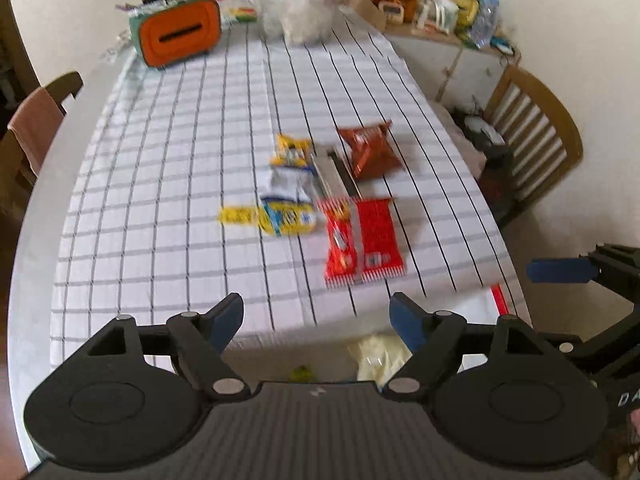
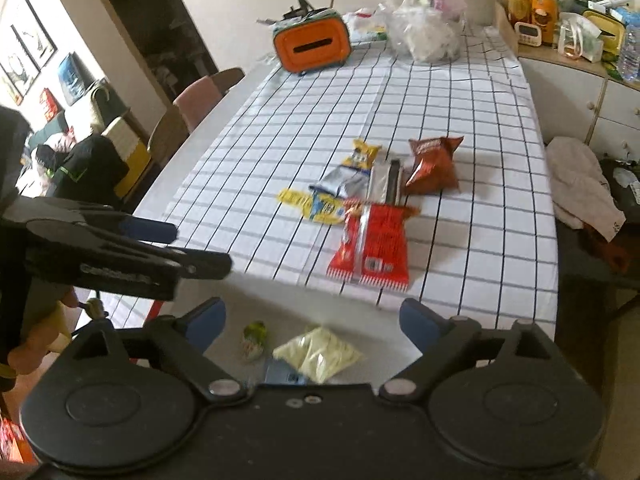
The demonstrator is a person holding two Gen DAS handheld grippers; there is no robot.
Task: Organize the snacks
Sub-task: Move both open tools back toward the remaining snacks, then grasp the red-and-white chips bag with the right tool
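Note:
Several snack packs lie in a cluster mid-table on the checked cloth [image 1: 160, 200]: a red pack [image 1: 366, 240] [image 2: 372, 244], a brown chip bag [image 1: 370, 150] [image 2: 434, 166], yellow-blue packs [image 1: 286, 216] [image 2: 320, 204], a yellow pack [image 1: 292, 150] [image 2: 362, 156] and a silver bar [image 1: 334, 176] [image 2: 386, 178]. A pale yellow pouch [image 1: 378, 354] [image 2: 318, 354] and a small green pack [image 2: 253, 340] lie at the near edge. My left gripper [image 1: 316, 320] is open and empty, hovering short of the cluster. My right gripper [image 2: 312, 320] is open and empty above the pouch.
An orange tissue box [image 1: 178, 36] [image 2: 312, 46] and a clear plastic bag [image 1: 298, 8] [image 2: 426, 28] stand at the far end. A cabinet with bottles [image 2: 560, 12] is at the far right. Chairs [image 1: 532, 132] [image 2: 192, 100] flank the table.

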